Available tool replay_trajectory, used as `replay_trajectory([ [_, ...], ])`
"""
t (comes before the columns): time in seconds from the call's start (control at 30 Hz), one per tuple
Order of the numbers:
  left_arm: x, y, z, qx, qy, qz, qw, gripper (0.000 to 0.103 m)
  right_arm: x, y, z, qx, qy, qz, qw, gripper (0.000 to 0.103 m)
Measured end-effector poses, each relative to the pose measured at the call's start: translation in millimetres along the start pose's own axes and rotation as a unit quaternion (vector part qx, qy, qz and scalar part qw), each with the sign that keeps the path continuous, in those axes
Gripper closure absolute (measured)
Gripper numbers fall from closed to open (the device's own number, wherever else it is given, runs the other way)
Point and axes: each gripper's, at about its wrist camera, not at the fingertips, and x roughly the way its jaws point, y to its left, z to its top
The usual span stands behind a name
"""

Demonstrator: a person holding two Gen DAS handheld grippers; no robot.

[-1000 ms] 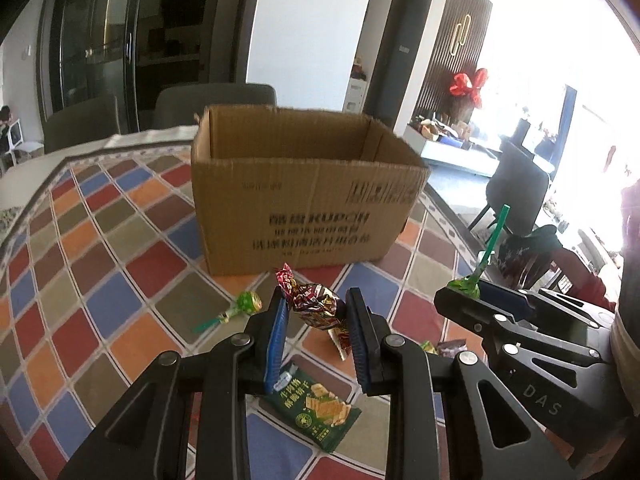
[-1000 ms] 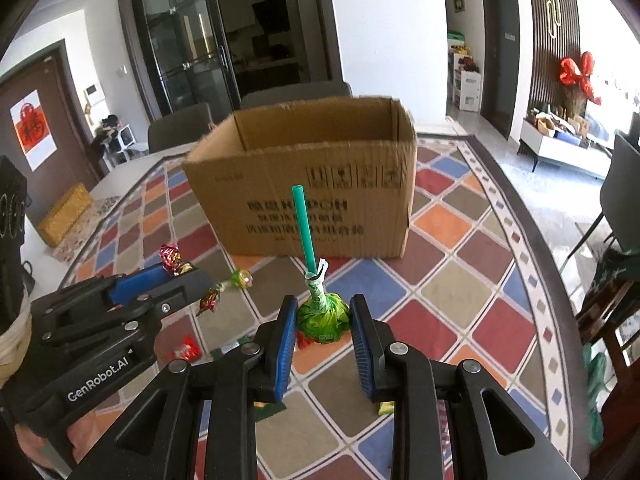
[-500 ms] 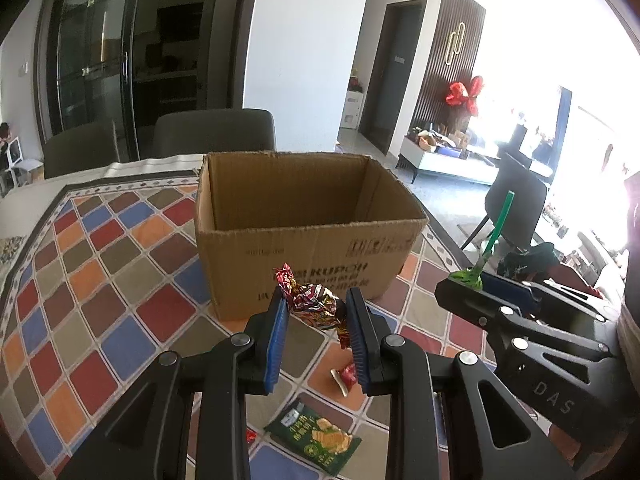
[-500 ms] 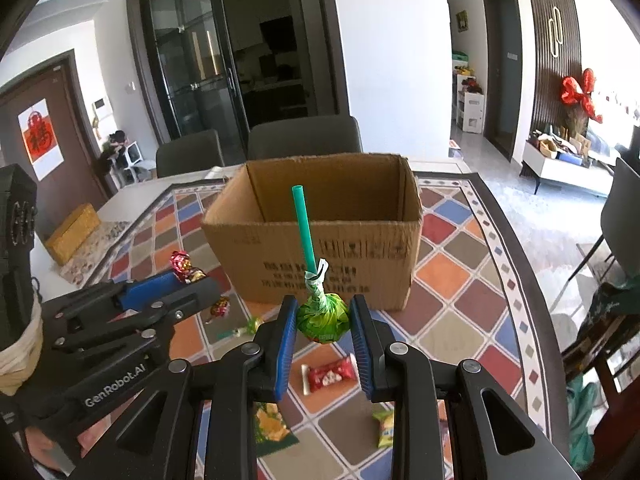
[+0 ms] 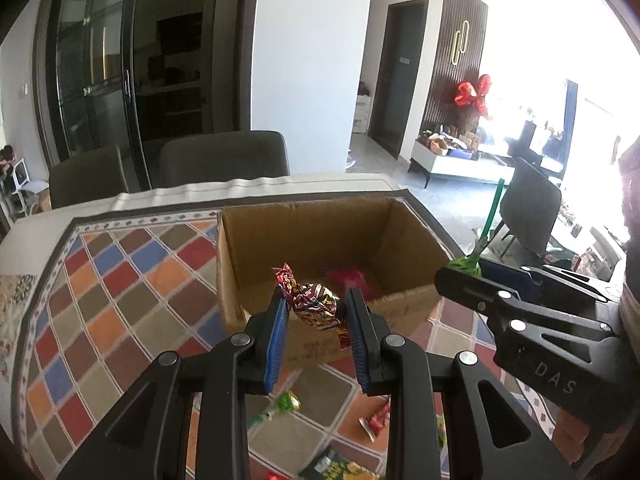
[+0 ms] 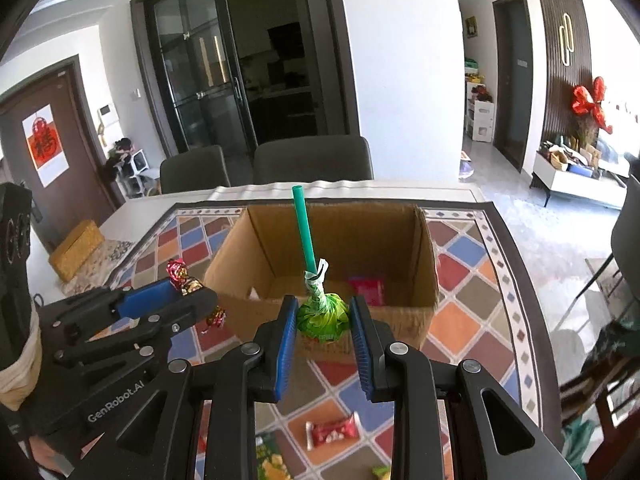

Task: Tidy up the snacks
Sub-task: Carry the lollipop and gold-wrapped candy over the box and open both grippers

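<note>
My left gripper (image 5: 316, 312) is shut on a red foil-wrapped candy (image 5: 314, 304) and holds it just above the near wall of the open cardboard box (image 5: 256, 256). My right gripper (image 6: 323, 316) is shut on a green lollipop (image 6: 322, 314) with its green stick upright, also at the near wall of the box (image 6: 424, 264). A pink packet (image 6: 366, 290) lies inside the box. The left gripper with its candy (image 6: 184, 278) shows at the left of the right wrist view. The right gripper with the lollipop (image 5: 466, 266) shows at the right of the left wrist view.
Loose snacks lie on the checkered tablecloth (image 5: 100, 292) below the grippers: a green lollipop (image 5: 286, 402), a red candy (image 6: 332, 432), a green cracker packet (image 5: 336, 468). Grey chairs (image 6: 312, 160) stand behind the table. A yellow box (image 6: 76, 248) sits at the far left.
Both grippers have risen and moved forward with their snacks, from in front of the box to just over its near wall. The box's inside now shows.
</note>
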Motion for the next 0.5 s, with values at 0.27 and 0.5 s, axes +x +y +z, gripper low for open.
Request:
replay_trajectory([
  [0.27, 29, 8, 34, 0.009, 0.022, 0.016, 0.9996, 0.074, 34, -5, 33, -0.008, 0.025, -0.003, 1.0, 0.075],
  [0.5, 48, 10, 50, 0.011, 0.045, 0.028, 0.9985, 0.073, 50, -9, 46, -0.013, 0.041, -0.014, 0.999, 0.075],
])
